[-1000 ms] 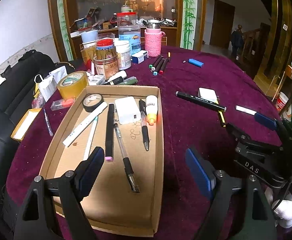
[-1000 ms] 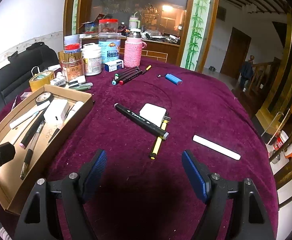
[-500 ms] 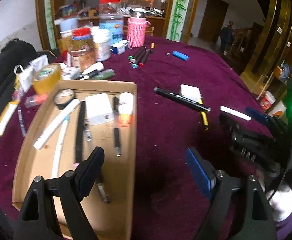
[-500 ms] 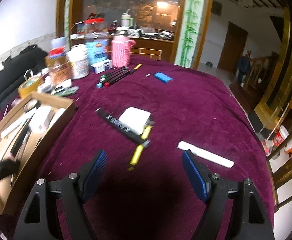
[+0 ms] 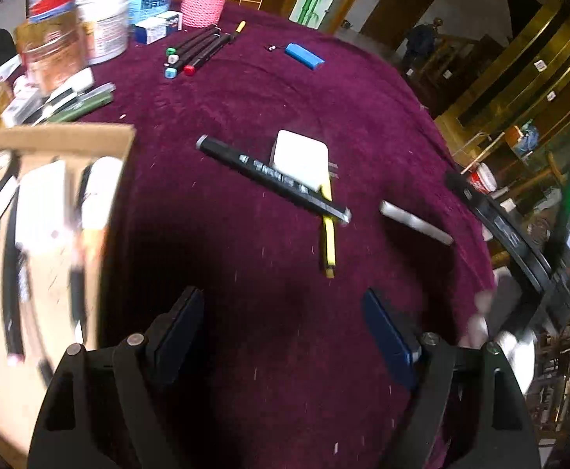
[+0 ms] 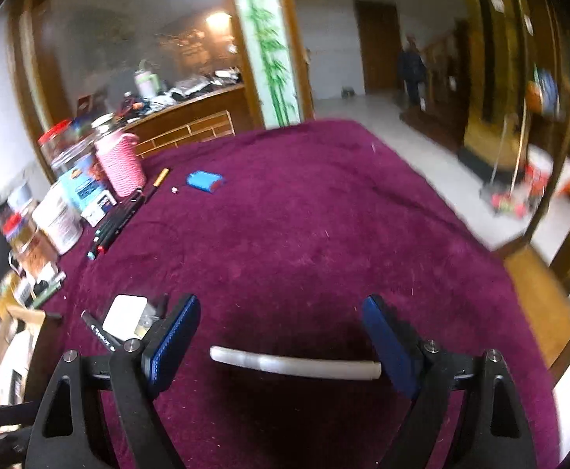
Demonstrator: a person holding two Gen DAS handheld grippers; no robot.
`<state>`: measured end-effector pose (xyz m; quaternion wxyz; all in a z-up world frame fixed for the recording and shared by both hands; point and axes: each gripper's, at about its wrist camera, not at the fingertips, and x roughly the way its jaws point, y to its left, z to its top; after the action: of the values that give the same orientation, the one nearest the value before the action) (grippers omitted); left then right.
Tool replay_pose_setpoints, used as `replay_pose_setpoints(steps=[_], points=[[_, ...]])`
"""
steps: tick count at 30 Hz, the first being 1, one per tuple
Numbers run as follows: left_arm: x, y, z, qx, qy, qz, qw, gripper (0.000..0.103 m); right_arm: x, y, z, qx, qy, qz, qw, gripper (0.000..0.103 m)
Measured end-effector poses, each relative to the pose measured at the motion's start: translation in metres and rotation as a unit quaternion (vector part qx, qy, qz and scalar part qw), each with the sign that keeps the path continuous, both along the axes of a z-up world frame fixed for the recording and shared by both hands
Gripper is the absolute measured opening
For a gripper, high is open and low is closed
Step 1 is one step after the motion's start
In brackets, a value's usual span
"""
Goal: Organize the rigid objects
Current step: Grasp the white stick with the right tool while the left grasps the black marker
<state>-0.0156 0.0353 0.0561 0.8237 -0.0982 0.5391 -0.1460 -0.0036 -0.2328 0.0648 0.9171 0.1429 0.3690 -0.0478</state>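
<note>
While the left wrist view is smeared by motion, its main things read well enough: the left tool (image 5: pixel 281 324) hangs with jaws wide and nothing between them, over bare maroon cloth on the table (image 5: pixel 245 93). Ahead of it, toward the table's middle, a black marker (image 5: pixel 273 178) lies slantwise, touching a white block (image 5: pixel 300 156) and crossing a yellow pen (image 5: pixel 328 240). Nearer the right edge lies a white stick (image 5: pixel 415 222), apart from that cluster. A cardboard tray (image 5: pixel 62 133) of pens sits at the left edge, with jars and more markers along the far edge. The right tool's dark frame shows near the right edge.

From the right wrist view, the right tool (image 6: pixel 281 336) stands wide, its jaws having just opened further, and the white stick (image 6: pixel 296 365) lies crosswise between them, one end close by the right pad (image 6: pixel 386 344), neither pad pressing it yet. The white block (image 6: pixel 125 312) and black marker (image 6: pixel 98 332) sit just left of the left pad.

Judging by this, the step is picking up the stick for the tray. Lying lengthwise across the gap, it would be squeezed end to end, a poor hold; better to roll the wrist so the pads meet its long sides near the middle, lower to the cloth, then close gently and lift clear before crossing to the tray.
</note>
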Motion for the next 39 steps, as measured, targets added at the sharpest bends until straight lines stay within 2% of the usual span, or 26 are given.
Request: replay_pose_setpoints(steps=[3,7,11,14,16,20,22,28,32,35,39], points=[[0.036,-0.005,-0.013,-0.008,0.011,0.031,0.9994,0.082,-0.001,-0.007,-0.003,0.033,0.004,-0.004,0.999,0.088],[0.068,-0.014,-0.026,-0.009,0.018,0.069,0.9974,0.082,-0.003,-0.003,0.000,0.031,-0.002,0.003,1.000,0.088],[0.088,-0.034,-0.038,0.023,0.013,0.063,0.9976,0.084,-0.004,-0.005,0.000,0.040,-0.002,0.003,0.999,0.088],[0.087,-0.044,-0.040,0.049,0.001,0.049,0.9976,0.084,-0.004,-0.005,0.001,0.038,-0.004,0.001,0.999,0.088],[0.083,-0.042,-0.041,0.051,-0.006,0.038,0.9980,0.084,-0.004,-0.004,0.001,0.036,-0.003,0.002,0.999,0.088],[0.070,-0.030,-0.040,0.069,-0.015,0.024,0.9972,0.066,-0.002,-0.003,-0.002,0.034,0.002,0.000,0.999,0.088],[0.065,-0.026,-0.038,0.081,-0.010,0.023,0.9964,0.063,-0.002,-0.004,-0.002,0.037,0.004,0.000,0.999,0.088],[0.047,-0.022,-0.035,0.113,-0.006,0.003,0.9936,0.063,-0.003,-0.003,-0.003,0.038,0.004,0.000,0.999,0.088],[0.051,-0.025,-0.039,0.124,-0.006,0.006,0.9922,0.069,-0.004,-0.002,-0.003,0.035,0.004,0.002,0.999,0.088],[0.056,-0.032,-0.042,0.129,-0.007,0.002,0.9916,0.082,-0.005,-0.003,-0.003,0.035,0.005,0.002,0.999,0.088],[0.065,-0.042,-0.046,0.163,-0.029,-0.006,0.9861,0.082,-0.004,-0.001,-0.003,0.033,0.006,0.003,0.999,0.088]])
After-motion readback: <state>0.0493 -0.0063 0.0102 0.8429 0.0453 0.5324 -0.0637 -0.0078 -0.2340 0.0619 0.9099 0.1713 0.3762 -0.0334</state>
